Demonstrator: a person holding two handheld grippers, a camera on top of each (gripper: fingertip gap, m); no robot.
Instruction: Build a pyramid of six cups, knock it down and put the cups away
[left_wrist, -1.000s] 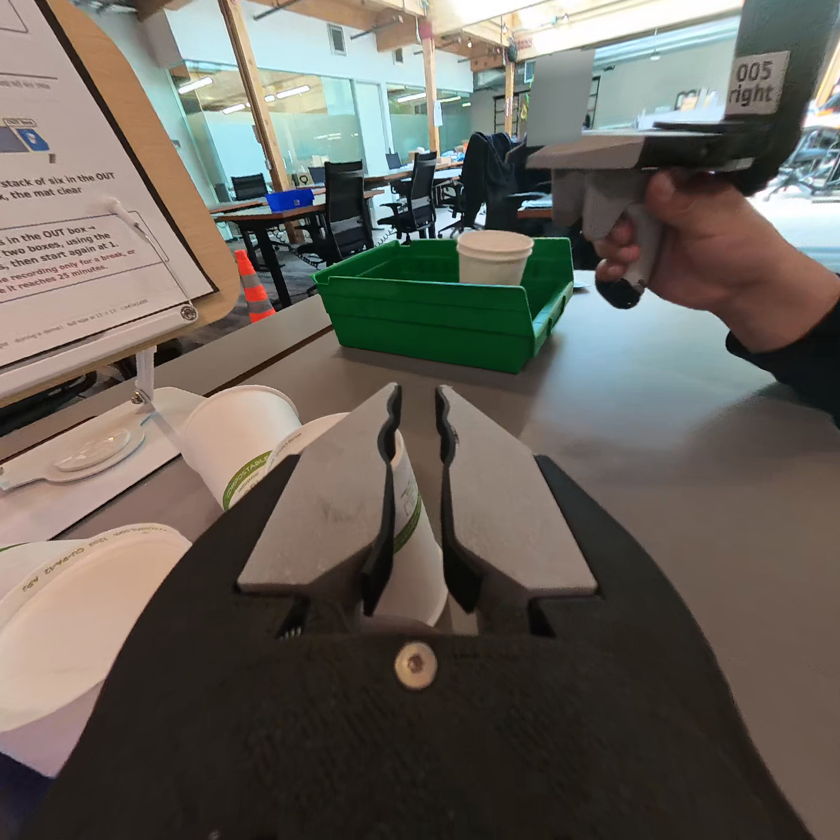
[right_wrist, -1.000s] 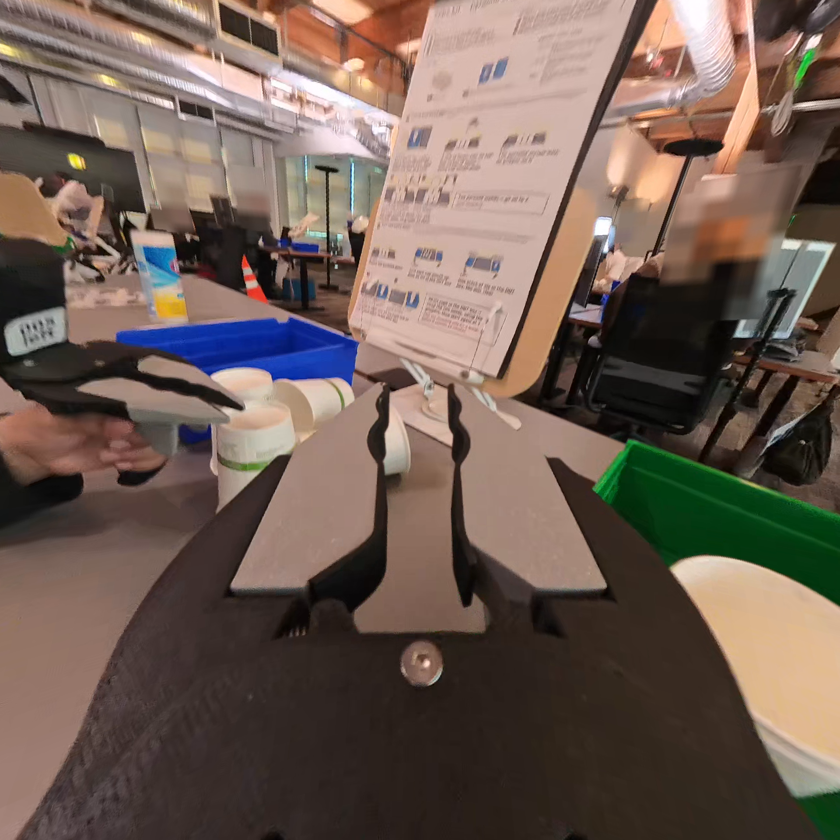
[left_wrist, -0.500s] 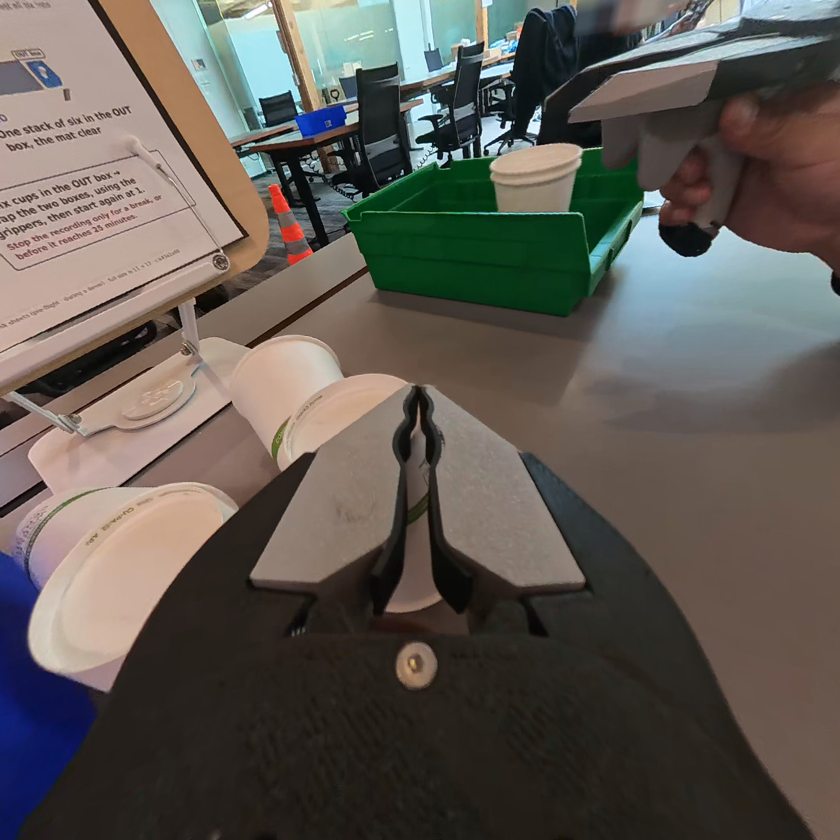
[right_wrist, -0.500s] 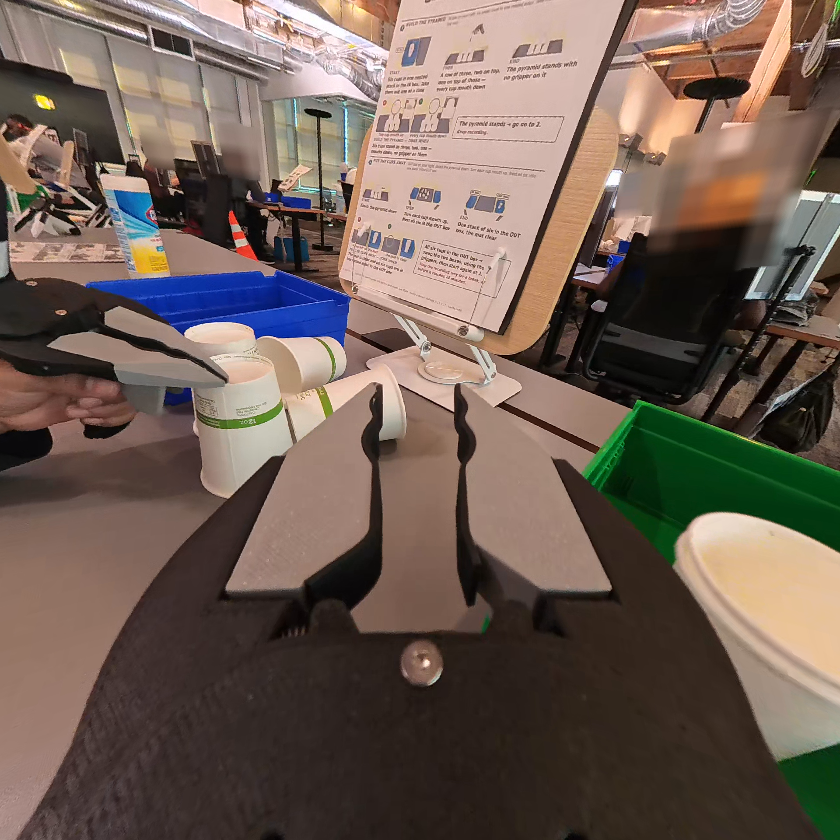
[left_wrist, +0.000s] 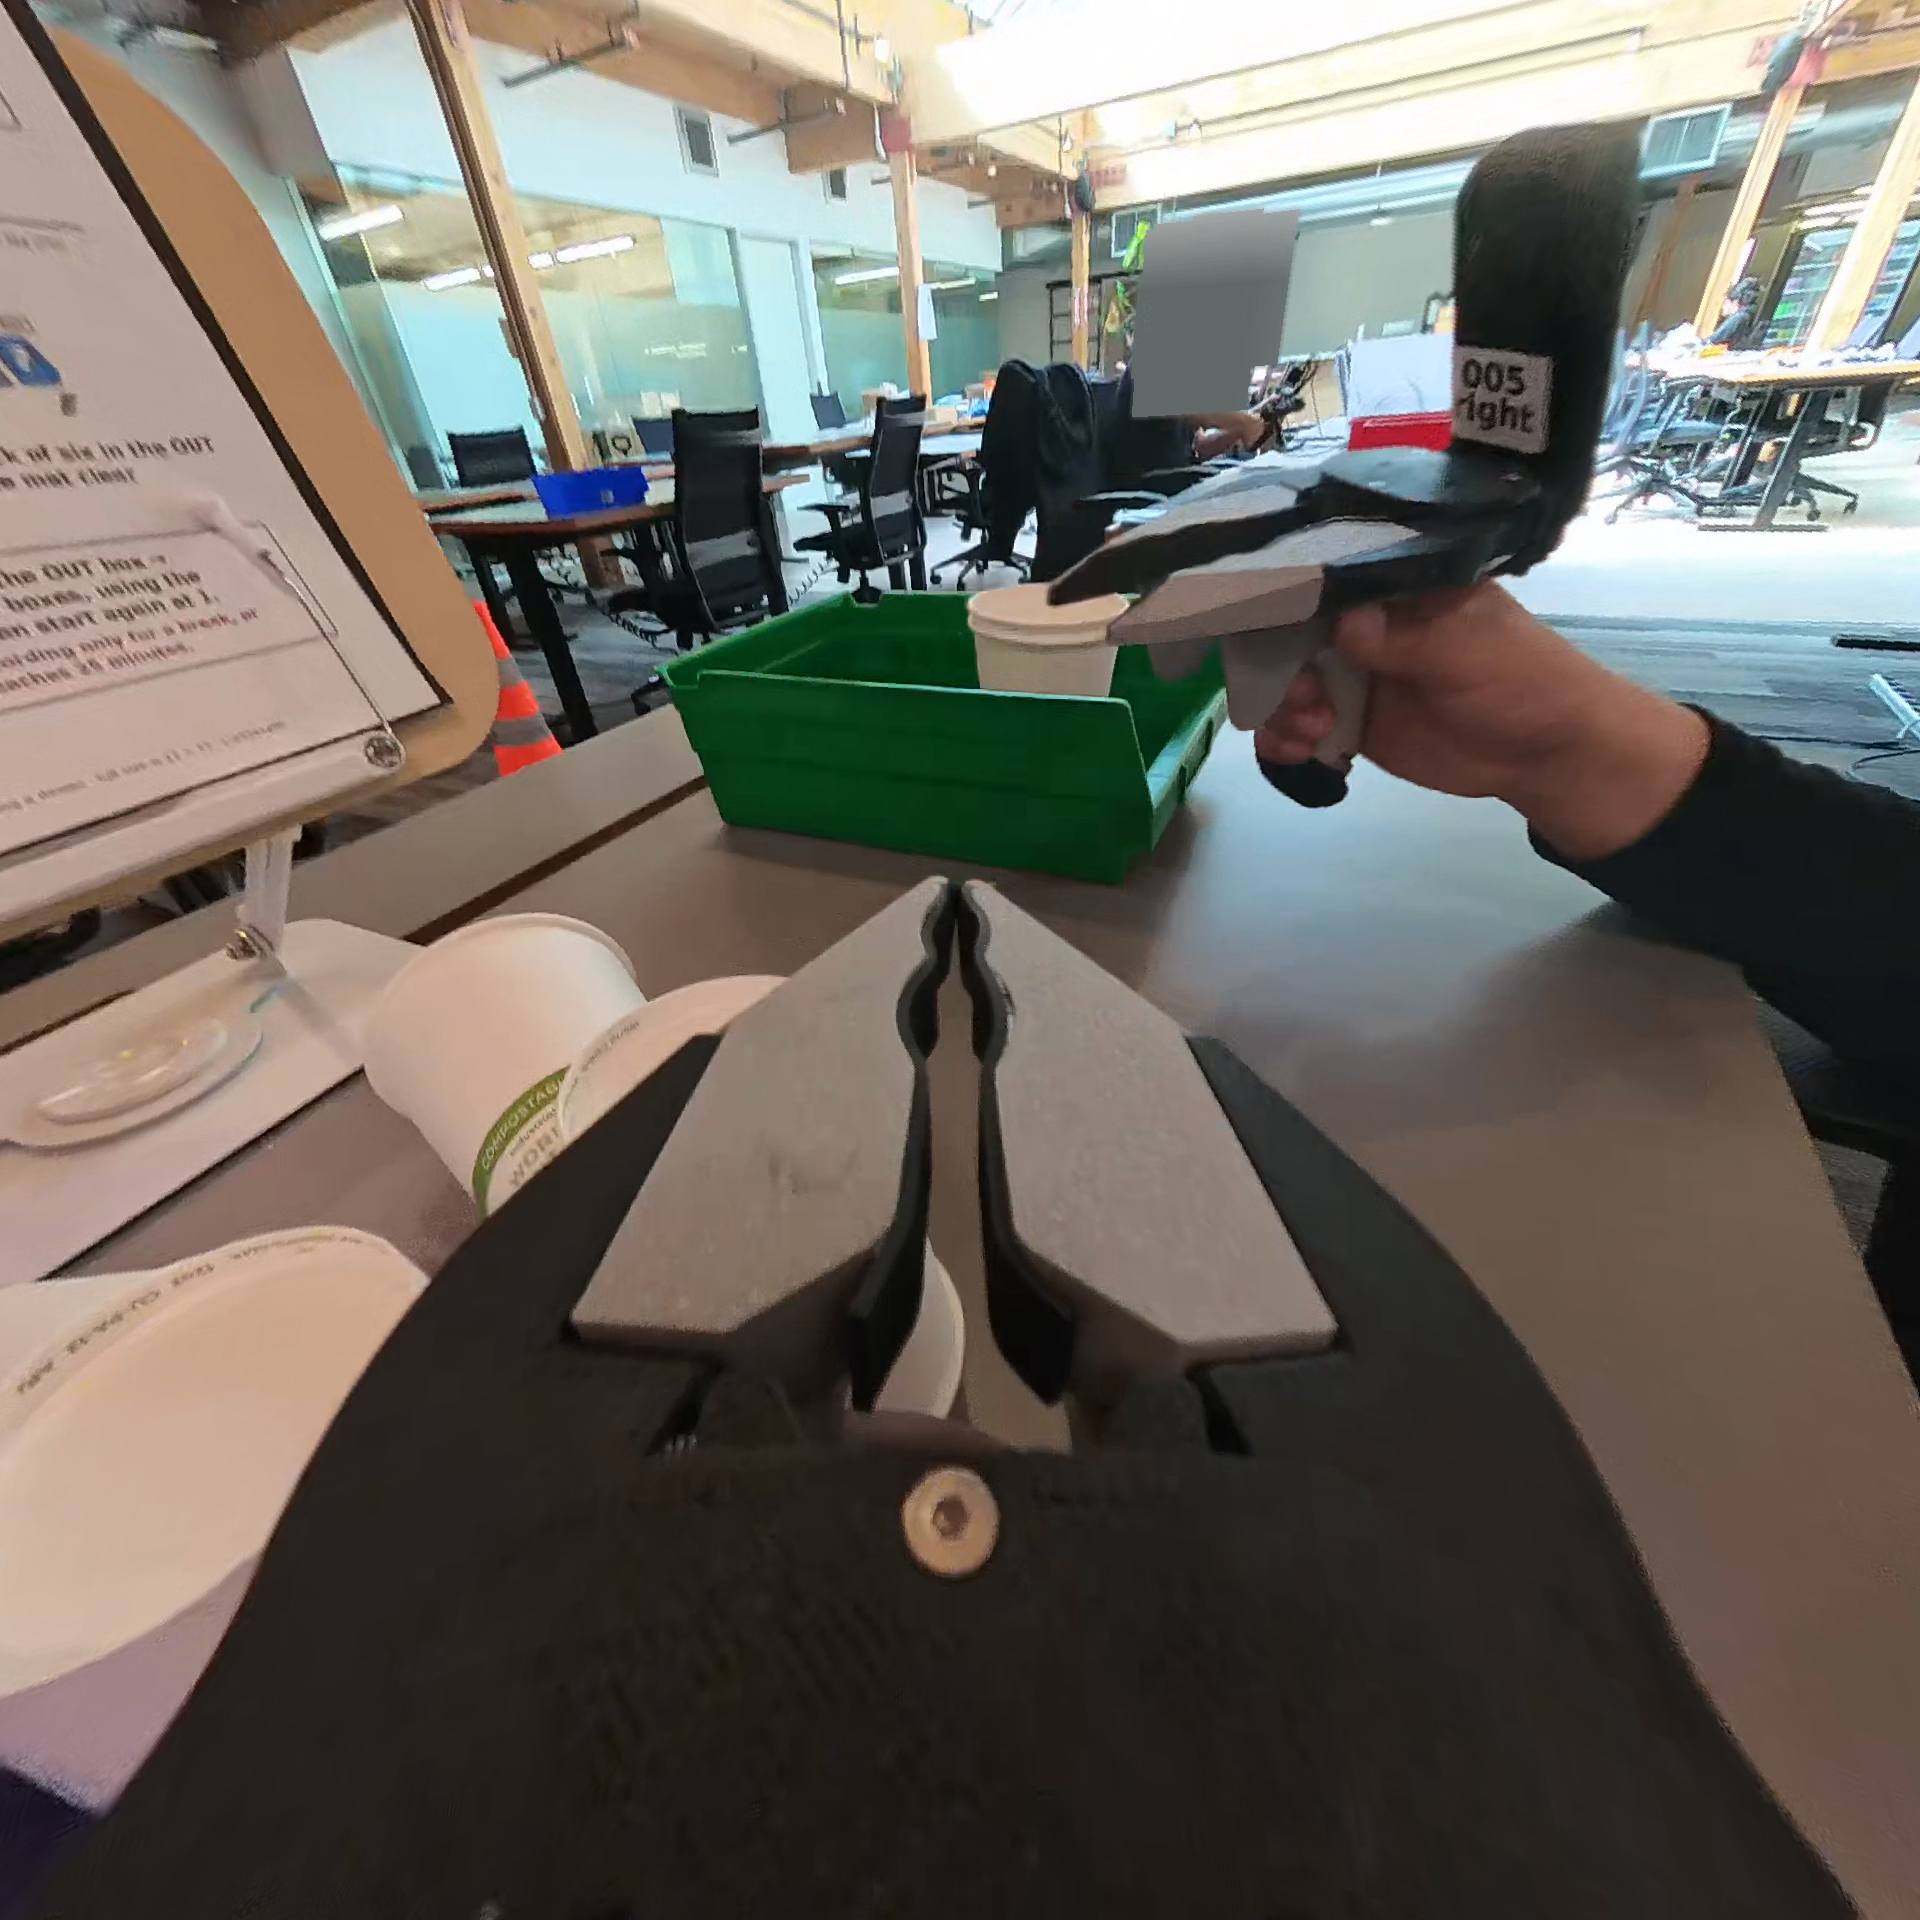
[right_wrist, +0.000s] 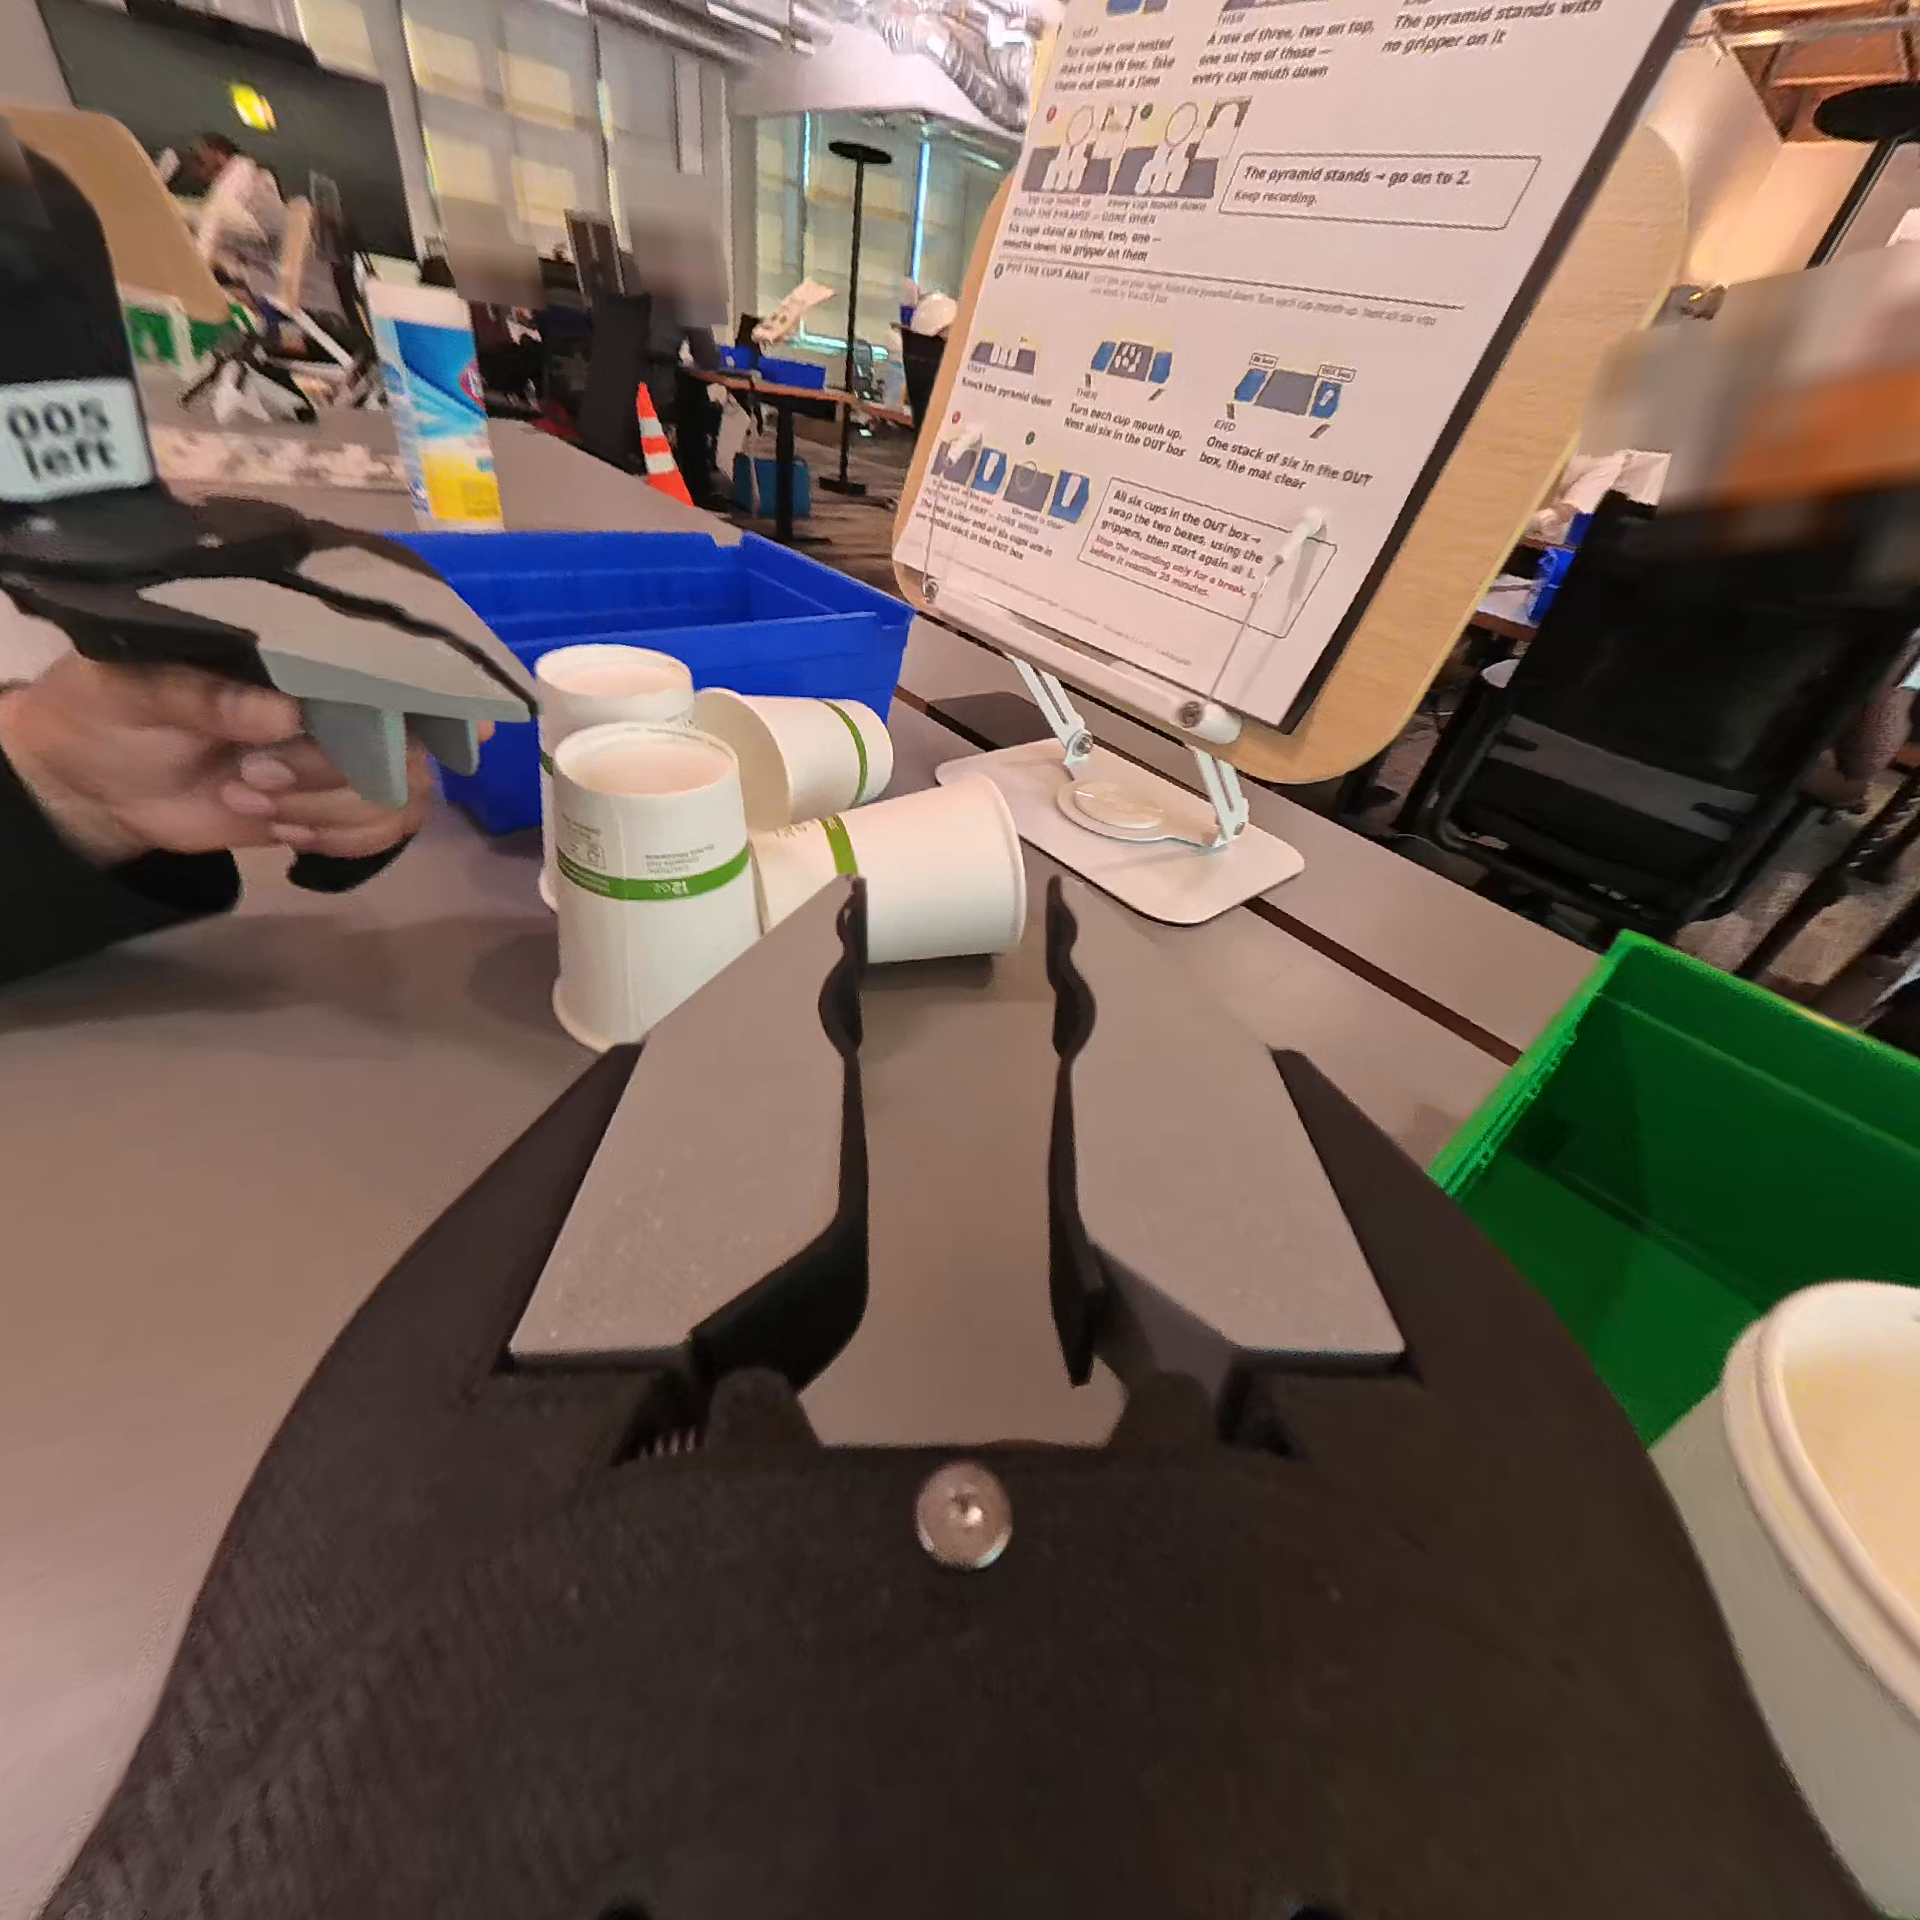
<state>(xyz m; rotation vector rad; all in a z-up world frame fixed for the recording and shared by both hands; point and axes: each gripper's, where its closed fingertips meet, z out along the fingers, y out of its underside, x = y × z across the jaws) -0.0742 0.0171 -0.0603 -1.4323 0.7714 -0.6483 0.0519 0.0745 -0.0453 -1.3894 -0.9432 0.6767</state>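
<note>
- Since half a second ago the left gripper has lifted off the fallen cup it was pinching; its fingers now meet at the tips with nothing between them, and that cup shows below, through the gap near the finger roots.
- Meanwhile the right gripper has swung from above the cup in the bin toward the middle of the table; its fingers stand apart and empty.
- Grey table carries everything, with a green bin at one end and a blue bin at the other.
- Between the bins, at the back edge, a sheet of instructions leans on a wooden board with a white stand.
- 1 cup stands mouth up inside the green bin.
- 4 cups sit in a cluster in front of the blue bin: 2 stand mouth down, a nearer one and another just behind it.
- 2 more lie on their sides, 1 resting on top of the other, which lies nearest the stand.
- Each gripper is held by a hand in a dark sleeve; the left one's hand is beside the blue bin.
- Behind the blue bin stands a wipes tub.
</note>
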